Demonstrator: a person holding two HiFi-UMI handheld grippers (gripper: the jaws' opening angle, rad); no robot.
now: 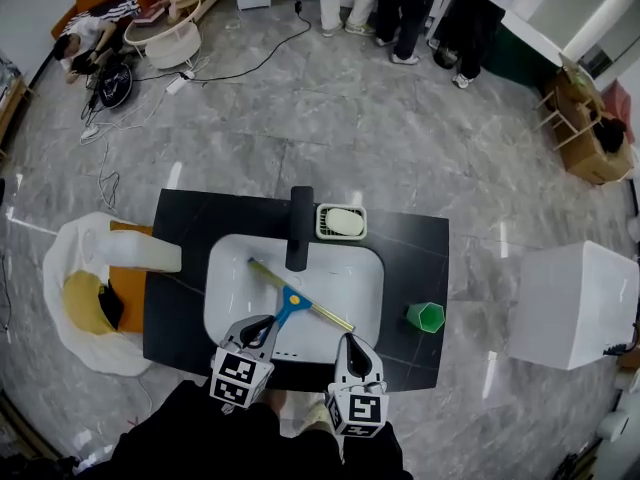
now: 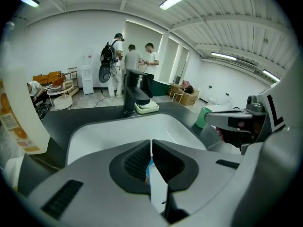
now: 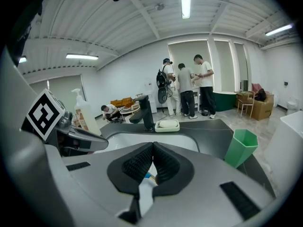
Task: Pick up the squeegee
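Head view: squeegee lies diagonally in the sink, its blue handle just beyond the left gripper. Fingers of that and the right gripper are pressed together, holding nothing. Risk: if they arrive unopened, they would likely shove the handle away.

No words or numbers are legible: the left gripper and right gripper carry only square markers, and the bottle label is blurred
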